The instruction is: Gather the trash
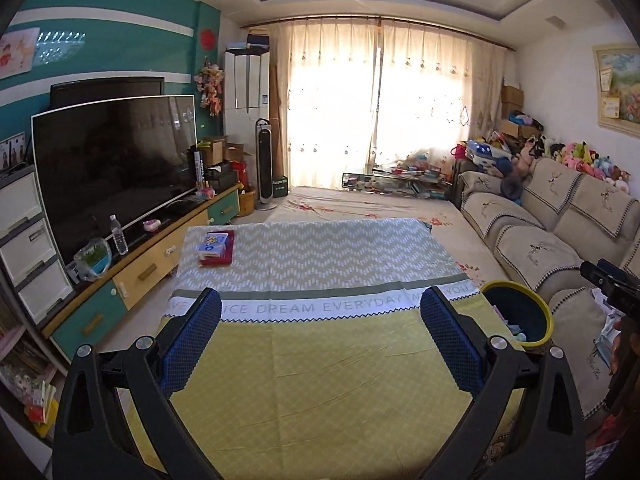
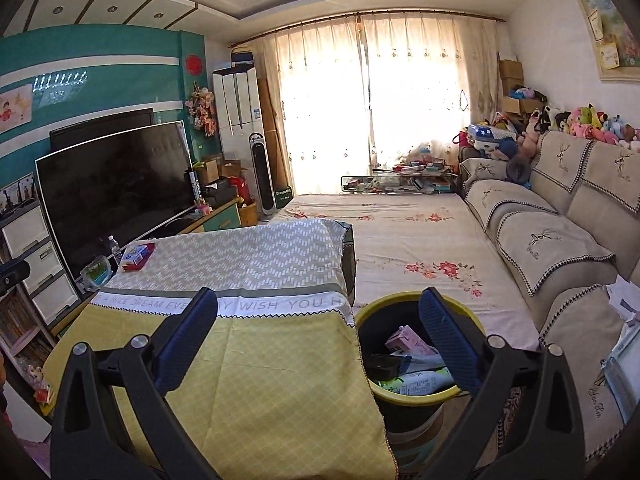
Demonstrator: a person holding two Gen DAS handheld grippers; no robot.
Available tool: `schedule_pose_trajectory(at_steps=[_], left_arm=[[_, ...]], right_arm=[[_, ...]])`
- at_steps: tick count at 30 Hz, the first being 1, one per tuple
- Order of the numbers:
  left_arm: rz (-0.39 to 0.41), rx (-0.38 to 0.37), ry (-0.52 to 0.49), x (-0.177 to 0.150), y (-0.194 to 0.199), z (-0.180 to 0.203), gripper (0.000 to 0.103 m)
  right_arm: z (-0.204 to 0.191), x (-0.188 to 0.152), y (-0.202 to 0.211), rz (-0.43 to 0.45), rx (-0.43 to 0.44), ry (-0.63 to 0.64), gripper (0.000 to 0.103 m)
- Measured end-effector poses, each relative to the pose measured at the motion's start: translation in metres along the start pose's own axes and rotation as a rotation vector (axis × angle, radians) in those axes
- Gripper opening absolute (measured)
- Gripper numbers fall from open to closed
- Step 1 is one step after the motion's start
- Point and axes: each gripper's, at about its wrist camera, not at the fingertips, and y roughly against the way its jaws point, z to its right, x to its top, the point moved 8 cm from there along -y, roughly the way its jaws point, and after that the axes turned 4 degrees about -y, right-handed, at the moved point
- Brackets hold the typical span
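Note:
A black trash bin with a yellow rim (image 2: pixel 366 312) stands on the floor at the table's right edge; it also shows in the left wrist view (image 1: pixel 548 312). It holds a pink carton (image 2: pixel 404 340), a green-and-white wrapper (image 2: pixel 416 384) and a black item (image 2: pixel 384 364). My left gripper (image 1: pixel 320 300) is open and empty above the cloth-covered table (image 1: pixel 320 360). My right gripper (image 2: pixel 320 300) is open and empty, with its right finger over the bin and its left finger over the table (image 2: pixel 248 380).
A red and blue box (image 1: pixel 216 246) lies at the table's far left corner. A TV (image 1: pixel 116 168) on a low cabinet stands to the left, with a water bottle (image 1: pixel 119 235) and a plastic bag (image 1: pixel 94 264). A sofa (image 1: pixel 532 232) runs along the right. A flowered mat (image 2: pixel 400 236) covers the floor beyond.

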Motion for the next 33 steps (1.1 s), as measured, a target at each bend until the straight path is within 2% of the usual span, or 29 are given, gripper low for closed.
schedule_pose_trajectory(at_steps=[4, 12, 33], left_arm=[[0.001, 0.008, 0.031, -0.015, 0.013, -0.009, 0.098], [0.025, 0.006, 0.053, -0.025, 0.032, -0.010, 0.098], [0.012, 0.006, 0.068, -0.024, 0.025, -0.009, 0.098]], right_arm=[[-0.005, -0.004, 0.006, -0.012, 0.008, 0.006, 0.096], [-0.010, -0.011, 0.013, -0.020, 0.007, 0.012, 0.096], [-0.017, -0.015, 0.004, -0.037, 0.014, 0.016, 0.096]])
